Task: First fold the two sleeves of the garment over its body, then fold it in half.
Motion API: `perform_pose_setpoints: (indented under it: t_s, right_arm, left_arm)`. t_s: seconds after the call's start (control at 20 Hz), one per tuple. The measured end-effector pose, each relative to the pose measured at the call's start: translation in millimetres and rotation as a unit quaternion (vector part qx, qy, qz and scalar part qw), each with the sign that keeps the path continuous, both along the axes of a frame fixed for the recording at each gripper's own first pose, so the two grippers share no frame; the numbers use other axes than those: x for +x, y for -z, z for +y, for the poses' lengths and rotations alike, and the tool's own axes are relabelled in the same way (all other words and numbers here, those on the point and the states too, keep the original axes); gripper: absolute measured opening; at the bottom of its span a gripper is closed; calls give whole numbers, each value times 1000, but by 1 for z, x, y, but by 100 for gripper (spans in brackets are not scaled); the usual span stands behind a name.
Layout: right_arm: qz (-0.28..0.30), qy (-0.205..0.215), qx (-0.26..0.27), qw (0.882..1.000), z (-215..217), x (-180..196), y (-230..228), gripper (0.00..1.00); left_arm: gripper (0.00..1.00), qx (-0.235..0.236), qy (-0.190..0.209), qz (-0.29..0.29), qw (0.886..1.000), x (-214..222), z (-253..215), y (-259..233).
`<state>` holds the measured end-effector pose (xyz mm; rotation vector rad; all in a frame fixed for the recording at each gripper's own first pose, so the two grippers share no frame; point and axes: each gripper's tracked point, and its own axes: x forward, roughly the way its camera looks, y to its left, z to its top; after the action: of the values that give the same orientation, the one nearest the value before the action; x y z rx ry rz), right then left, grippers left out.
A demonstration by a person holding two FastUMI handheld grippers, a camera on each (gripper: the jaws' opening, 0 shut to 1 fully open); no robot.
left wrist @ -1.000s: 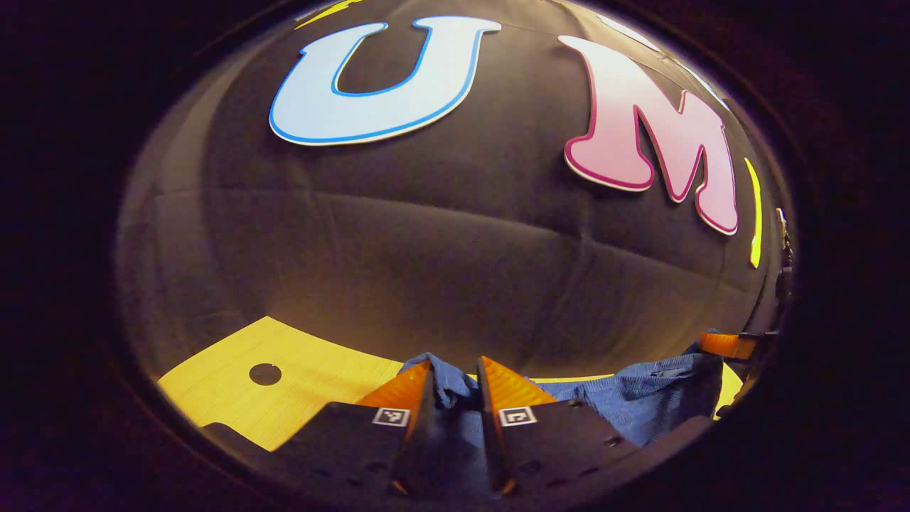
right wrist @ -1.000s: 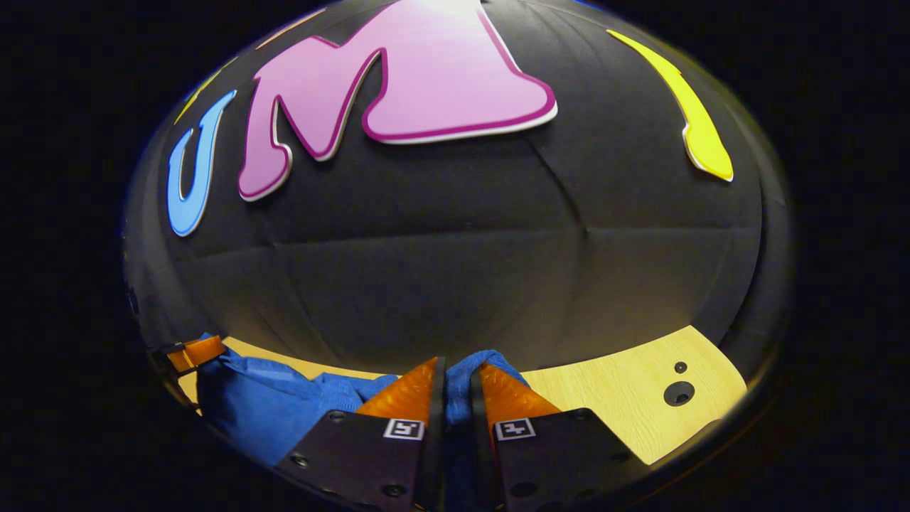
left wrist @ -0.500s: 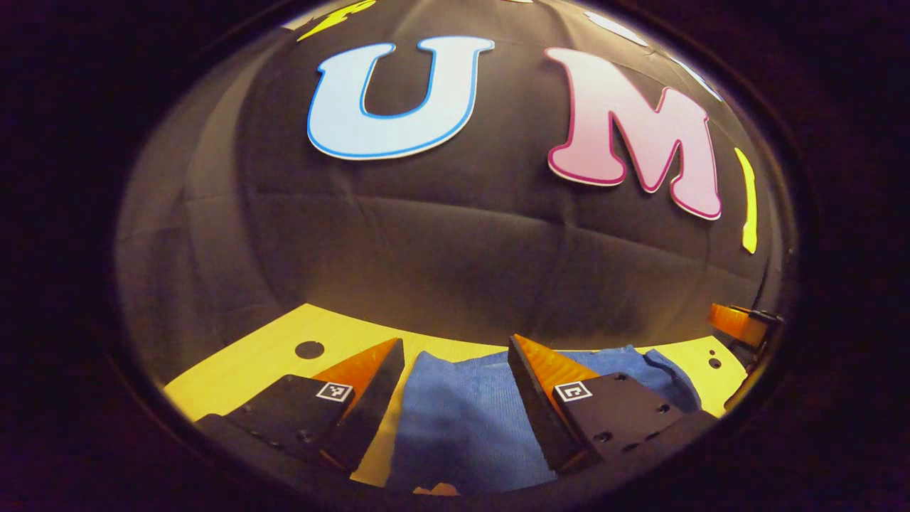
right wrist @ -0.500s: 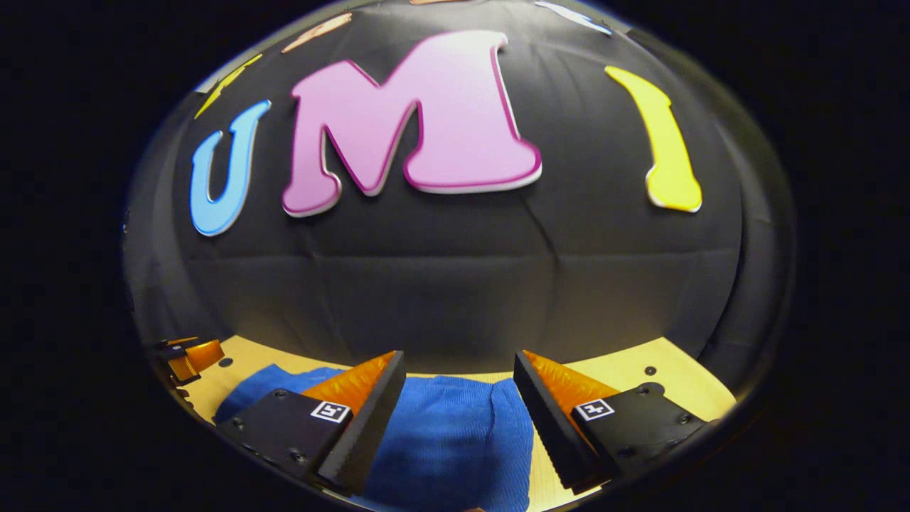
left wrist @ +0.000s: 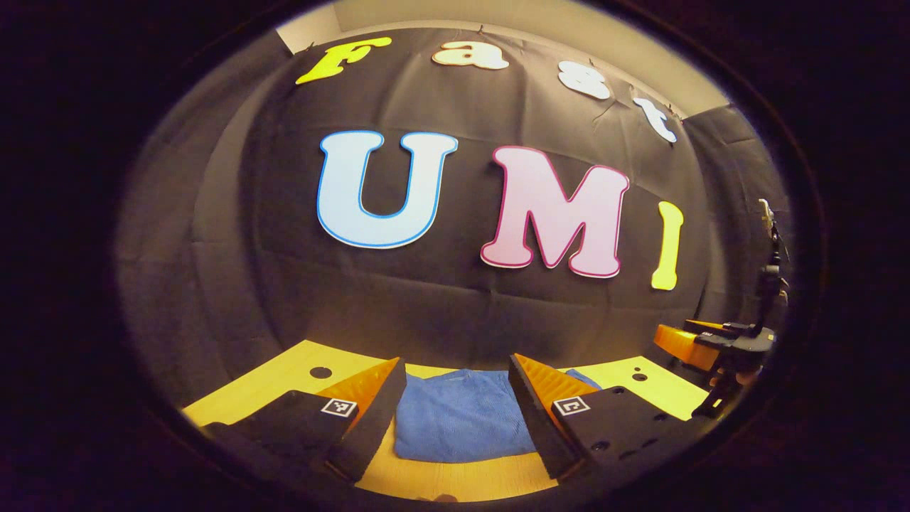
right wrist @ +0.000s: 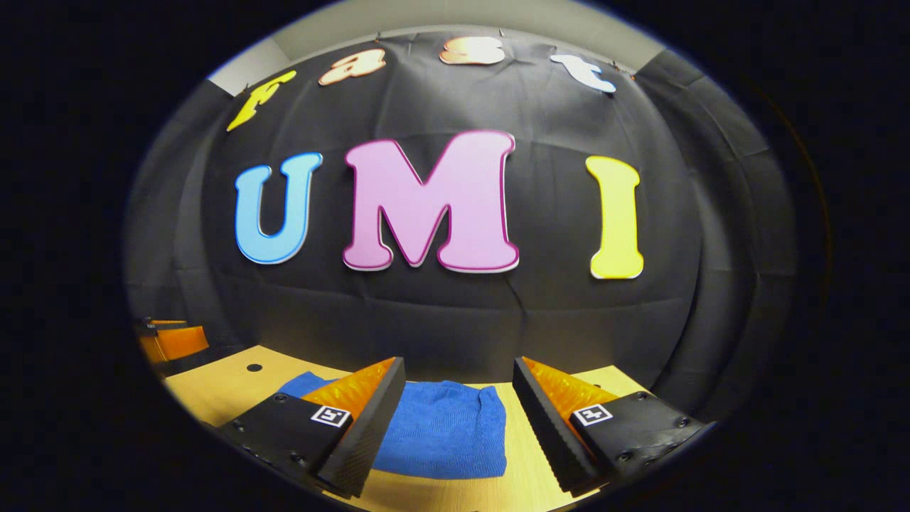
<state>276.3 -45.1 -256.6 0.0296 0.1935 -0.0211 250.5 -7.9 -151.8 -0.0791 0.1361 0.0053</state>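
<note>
A blue knitted garment (left wrist: 462,416) lies folded into a flat rectangle on the wooden table (left wrist: 284,377). In the left gripper view my left gripper (left wrist: 455,387) stands open, its fingers apart on either side of the cloth and clear of it. The right gripper view shows the same garment (right wrist: 444,427) with its near edge straight on the table (right wrist: 213,387). My right gripper (right wrist: 458,384) is open too, with nothing between its fingers. The other gripper (left wrist: 700,345) appears at the right edge of the left gripper view, and at the left edge (right wrist: 170,341) of the right gripper view.
The black cloth wall stands just behind the table's far edge. Small round holes (left wrist: 320,372) (right wrist: 254,368) mark the tabletop near the garment. Bare wood shows on both sides of the cloth and in front of it.
Both grippers were shut on the blue cloth a second ago. They let go of it, opened, and drew back and up, so the folded garment now lies farther ahead.
</note>
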Motion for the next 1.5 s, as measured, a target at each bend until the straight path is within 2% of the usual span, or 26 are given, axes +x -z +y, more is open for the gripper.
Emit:
perform_pose_setpoints:
  t_s: [0.25, 0.45, 0.6, 0.7, 0.75, 0.9, 1.0, 1.2, 1.35, 1.4, 1.45, 1.5]
  right_arm:
    - [-21, -21, 25, 999, 28, -69, -73, 97]
    - [-3, -48, 21, 999, 53, -125, -110, 97]
    - [-21, -78, 10, 997, 68, -164, -145, 97]
    - [-24, -80, 6, 996, 69, -190, -161, 94]
    - [-27, -84, 10, 996, 72, -202, -168, 98]
    - [-48, -82, 1, 995, 67, -231, -186, 97]
    - [-67, -77, -11, 995, 63, -241, -193, 97]
    - [-61, -96, 2, 993, 80, -258, -190, 95]
    - [-73, -94, -12, 993, 81, -259, -193, 98]
    - [-73, -96, -12, 993, 84, -260, -193, 94]
    - [-73, -95, -10, 993, 85, -260, -196, 100]
    - [-75, -94, -7, 993, 84, -261, -198, 98]
  left_arm:
    - [82, 6, -7, -31, 999, -80, -2, -78]
    - [82, 22, -26, -54, 998, -145, -11, -124]
    - [82, 33, -29, -47, 998, -195, -19, -129]
    - [82, 28, -21, -35, 999, -231, -32, -129]
    - [82, 21, -24, -35, 999, -248, -32, -129]
    - [82, 17, -25, -59, 998, -287, -33, -136]
    - [81, 25, -51, -68, 996, -302, -18, -140]
    - [82, 9, -70, -69, 995, -312, -10, -145]
    - [83, 22, -67, -83, 994, -310, -7, -153]
    - [83, 29, -64, -84, 994, -311, -6, -154]
    - [81, 36, -62, -81, 994, -310, -5, -153]
    - [82, 41, -61, -79, 994, -310, -7, -152]
